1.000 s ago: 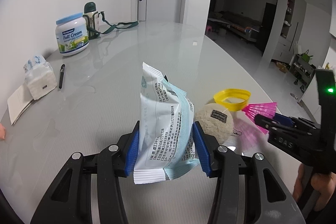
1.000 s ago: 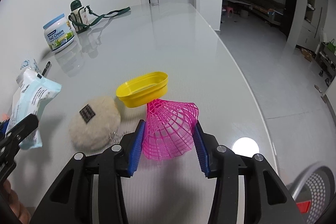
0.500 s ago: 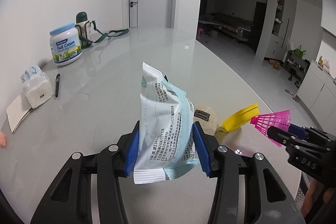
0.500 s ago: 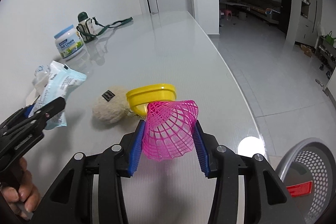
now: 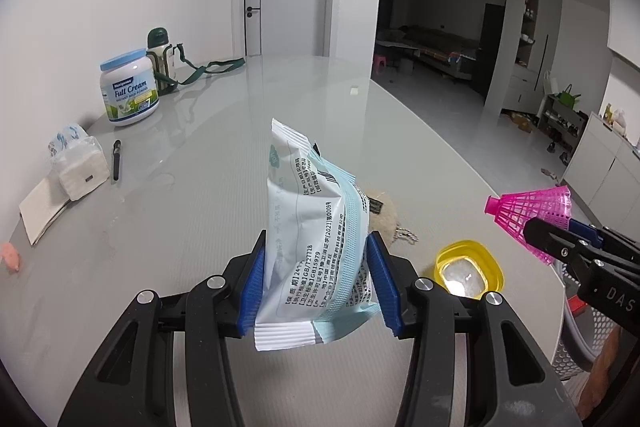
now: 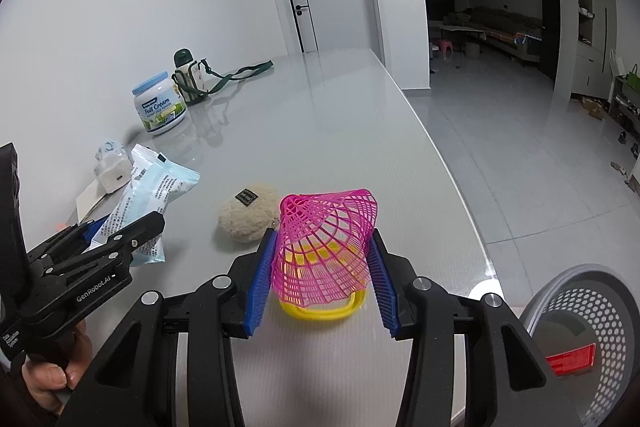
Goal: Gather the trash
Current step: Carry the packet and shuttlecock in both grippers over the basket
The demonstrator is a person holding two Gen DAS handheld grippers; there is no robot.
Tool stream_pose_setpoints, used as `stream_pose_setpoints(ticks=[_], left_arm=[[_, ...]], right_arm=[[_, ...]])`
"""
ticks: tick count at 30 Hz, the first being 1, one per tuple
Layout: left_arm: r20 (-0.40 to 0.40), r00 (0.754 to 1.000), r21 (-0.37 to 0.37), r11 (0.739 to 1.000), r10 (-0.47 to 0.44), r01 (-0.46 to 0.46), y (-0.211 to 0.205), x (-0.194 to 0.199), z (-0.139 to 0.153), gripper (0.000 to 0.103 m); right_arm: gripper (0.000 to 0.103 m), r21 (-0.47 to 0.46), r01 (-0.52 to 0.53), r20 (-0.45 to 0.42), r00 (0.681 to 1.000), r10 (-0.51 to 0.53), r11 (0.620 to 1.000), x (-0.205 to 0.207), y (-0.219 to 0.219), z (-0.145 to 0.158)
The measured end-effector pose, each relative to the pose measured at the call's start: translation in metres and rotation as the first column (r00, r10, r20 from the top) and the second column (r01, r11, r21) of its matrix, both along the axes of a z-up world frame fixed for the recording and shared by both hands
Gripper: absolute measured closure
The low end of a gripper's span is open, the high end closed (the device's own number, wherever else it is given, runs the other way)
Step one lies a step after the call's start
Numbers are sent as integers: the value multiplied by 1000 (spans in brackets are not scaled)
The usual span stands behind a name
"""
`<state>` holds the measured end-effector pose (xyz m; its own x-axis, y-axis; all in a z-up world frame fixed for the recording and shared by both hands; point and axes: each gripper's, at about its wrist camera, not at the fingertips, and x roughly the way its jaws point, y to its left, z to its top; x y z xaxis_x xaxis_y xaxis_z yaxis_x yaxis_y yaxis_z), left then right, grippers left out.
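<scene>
blue "full cream" tin (image 5: 129, 93); "genrobot.ai" on left gripper (image 6: 116, 231).

Glossy grey table (image 5: 304, 115), milk tin (image 5: 129, 93), flask (image 5: 159, 61), tissues (image 5: 80, 169)

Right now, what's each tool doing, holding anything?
Left tool: closed on the white-and-blue wrapper packet.
Right tool: closed on the pink mesh cone.

Milk tin (image 5: 129, 93): "Full Cream"; left tongs (image 6: 76, 259): "GenRobot.AI"; packet (image 5: 312, 227): "GB/T27728".
</scene>
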<state>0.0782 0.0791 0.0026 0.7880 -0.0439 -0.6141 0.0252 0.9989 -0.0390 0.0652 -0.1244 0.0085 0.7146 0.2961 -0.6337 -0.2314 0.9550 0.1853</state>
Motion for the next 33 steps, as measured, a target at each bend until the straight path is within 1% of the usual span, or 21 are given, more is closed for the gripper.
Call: stream_pose_setpoints(ticks=[3, 8, 11, 16, 22, 26, 29, 31, 33], left_arm=[[8, 1000, 0, 1000, -19, 19, -7, -6, 4, 56], [11, 997, -13, 997, -75, 75, -29, -14, 8, 56], [7, 994, -18, 994, -110, 110, -47, -19, 9, 56], [-9, 979, -19, 979, -202, 201, -86, -27, 7, 56], [-29, 954, -1, 955, -298, 298, -135, -35, 4, 56], [-42, 935, 6, 936, -353, 353, -166, -39, -1, 56], [-63, 910, -9, 913, -409, 409, -193, -41, -6, 56], [-76, 897, -14, 900, -436, 436, -204, -41, -9, 56], [-94, 876, -23, 880, -474, 474, -221, -42, -13, 56]], right_arm=[[59, -3, 18, -1, 1000, -18, 1000, -8, -9, -1], [59, -4, 61, -12, 998, -61, 998, -18, -24, -8], [59, 2, 100, -18, 995, -100, 995, -29, -44, -11], [59, 18, 183, -16, 983, -183, 983, -49, -82, -16], [59, 25, 288, -10, 958, -288, 957, -77, -129, -21], [59, 28, 358, -18, 934, -358, 933, -94, -161, -27], [59, 18, 411, -24, 912, -411, 911, -107, -185, -31], [59, 12, 442, -30, 897, -442, 897, -115, -199, -35], [59, 9, 468, -36, 883, -468, 884, -122, -211, -39]])
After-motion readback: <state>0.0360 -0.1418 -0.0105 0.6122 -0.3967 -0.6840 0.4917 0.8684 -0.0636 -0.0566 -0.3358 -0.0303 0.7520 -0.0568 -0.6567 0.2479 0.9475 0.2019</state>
